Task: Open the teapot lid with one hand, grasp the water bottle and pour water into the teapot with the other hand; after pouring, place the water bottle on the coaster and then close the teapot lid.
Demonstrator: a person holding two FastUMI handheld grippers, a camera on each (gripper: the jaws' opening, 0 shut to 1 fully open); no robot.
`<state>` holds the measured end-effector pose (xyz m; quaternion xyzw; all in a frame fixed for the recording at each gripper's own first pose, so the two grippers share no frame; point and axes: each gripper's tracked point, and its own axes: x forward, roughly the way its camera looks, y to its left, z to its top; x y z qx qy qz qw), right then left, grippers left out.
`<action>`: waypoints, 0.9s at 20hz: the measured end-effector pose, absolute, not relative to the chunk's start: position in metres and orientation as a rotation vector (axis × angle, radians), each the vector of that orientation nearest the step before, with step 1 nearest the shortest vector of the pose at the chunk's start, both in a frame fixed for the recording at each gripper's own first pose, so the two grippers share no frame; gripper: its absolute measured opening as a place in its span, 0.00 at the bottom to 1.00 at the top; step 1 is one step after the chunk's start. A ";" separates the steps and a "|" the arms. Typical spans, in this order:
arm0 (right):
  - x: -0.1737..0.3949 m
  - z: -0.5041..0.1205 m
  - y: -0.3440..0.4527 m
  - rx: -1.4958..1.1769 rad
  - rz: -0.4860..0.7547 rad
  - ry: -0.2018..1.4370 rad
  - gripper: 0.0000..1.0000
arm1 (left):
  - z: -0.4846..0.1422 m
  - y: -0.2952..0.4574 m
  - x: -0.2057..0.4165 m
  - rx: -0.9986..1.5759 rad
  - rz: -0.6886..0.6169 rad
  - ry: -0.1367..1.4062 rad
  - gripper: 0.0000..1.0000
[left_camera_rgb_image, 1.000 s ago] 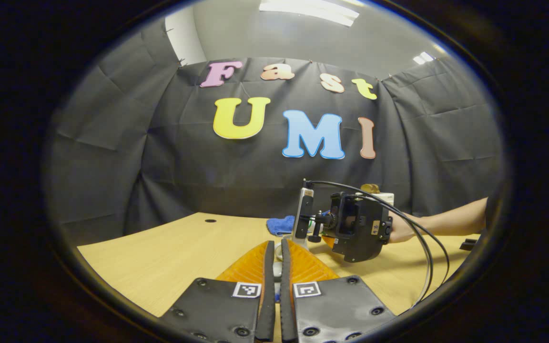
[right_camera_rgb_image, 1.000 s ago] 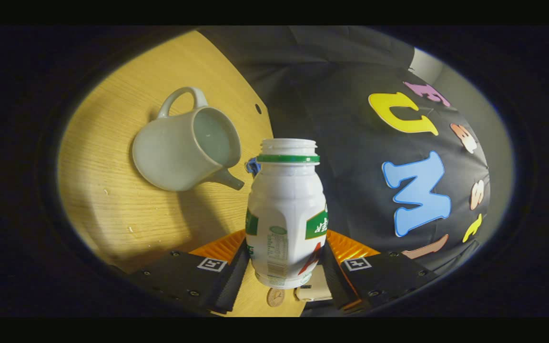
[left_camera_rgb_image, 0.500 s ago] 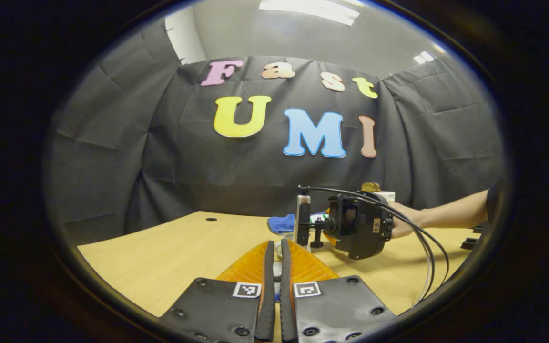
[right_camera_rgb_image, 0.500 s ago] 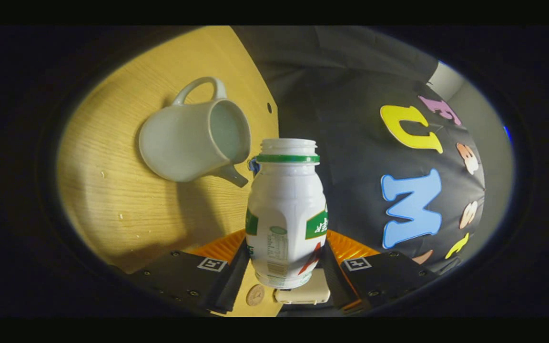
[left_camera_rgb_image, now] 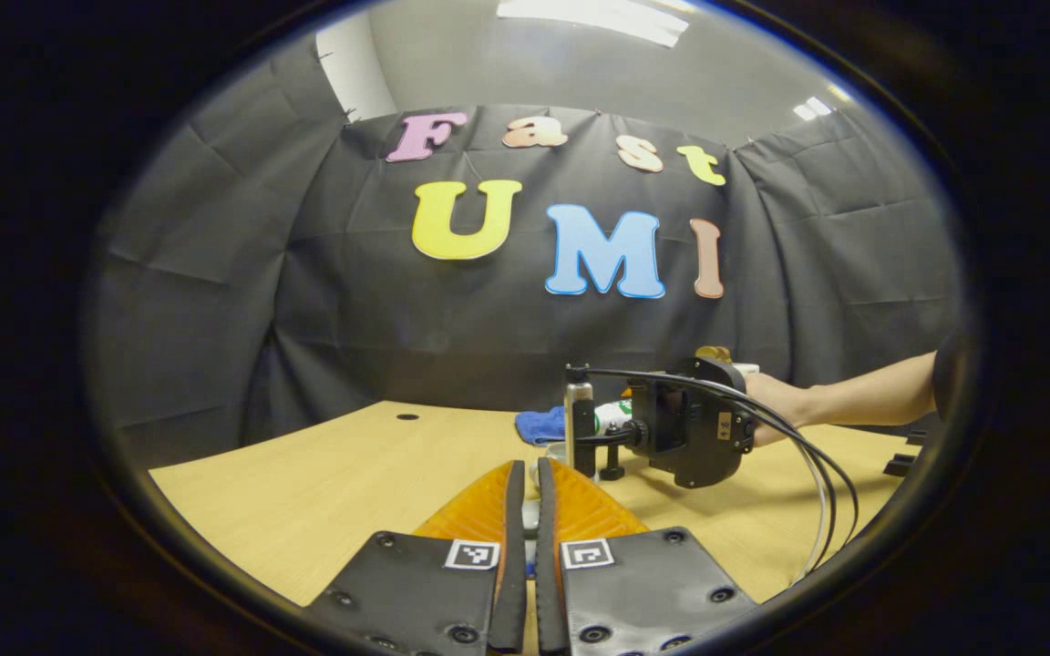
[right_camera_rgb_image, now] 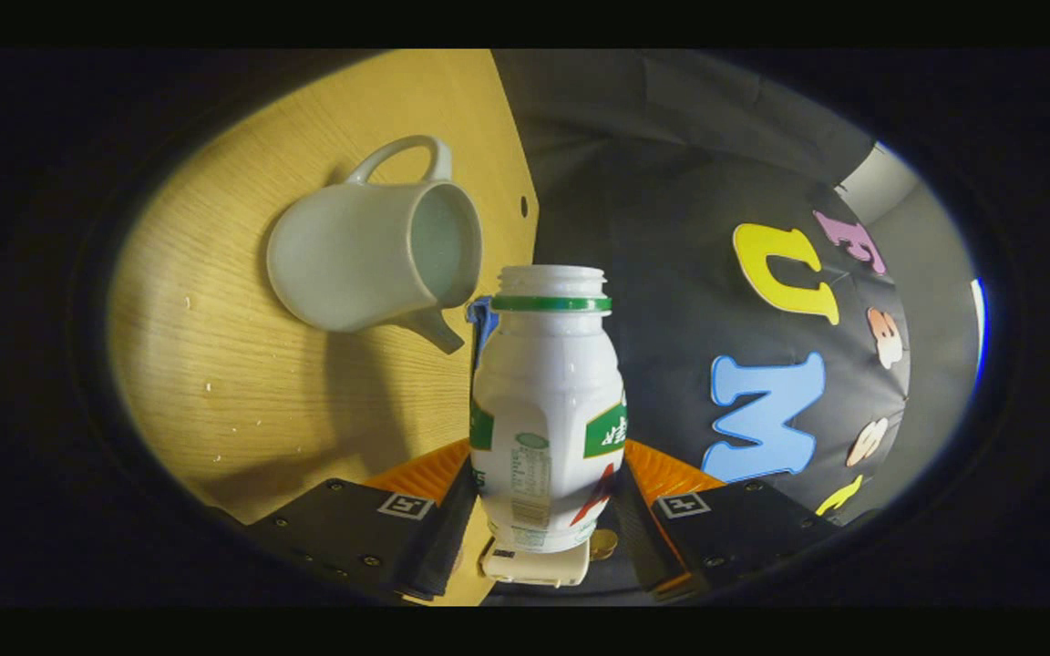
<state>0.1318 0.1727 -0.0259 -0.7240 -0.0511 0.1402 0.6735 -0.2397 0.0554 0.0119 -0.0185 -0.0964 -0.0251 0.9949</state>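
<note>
The white water bottle [right_camera_rgb_image: 548,410], green-banded and uncapped, sits between the fingers of my right gripper [right_camera_rgb_image: 548,487], which is shut on its lower body. This view is rolled about a quarter turn. The white teapot [right_camera_rgb_image: 370,260] stands lidless on the wooden table [right_camera_rgb_image: 215,401], up and left of the bottle's mouth, handle away and spout near the bottle. In the left gripper view, my left gripper [left_camera_rgb_image: 531,510] is shut above the table, with a small pale piece, seemingly the teapot lid [left_camera_rgb_image: 531,517], pinched between the fingers. Beyond it a hand [left_camera_rgb_image: 766,405] holds the right gripper's housing [left_camera_rgb_image: 691,435], with the bottle [left_camera_rgb_image: 613,415] pointing left.
A blue cloth [left_camera_rgb_image: 539,425] lies at the back of the table and peeks out behind the bottle [right_camera_rgb_image: 481,319]. A small white box [right_camera_rgb_image: 534,565] and a round brown disc [right_camera_rgb_image: 604,544] show below the bottle's base. Cables [left_camera_rgb_image: 821,492] hang from the right gripper.
The right gripper has risen and levelled, rolling a little further. In its view the teapot has slid up and right, toward the bottle's mouth. The left gripper has stayed put.
</note>
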 end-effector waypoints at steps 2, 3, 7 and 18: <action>0.134 -0.023 0.173 -1.656 0.304 -0.130 0.74 | 0.012 0.058 -0.239 -0.037 -0.044 -0.191 0.11; 0.135 -0.021 0.172 -1.670 0.298 -0.137 0.74 | 0.012 0.058 -0.239 -0.038 -0.044 -0.189 0.11; 0.136 -0.012 0.176 -1.727 0.277 -0.178 0.74 | 0.013 0.057 -0.240 -0.037 -0.042 -0.193 0.14; 0.136 -0.001 0.178 -1.792 0.237 -0.214 0.74 | 0.009 0.057 -0.241 -0.047 -0.049 -0.179 0.11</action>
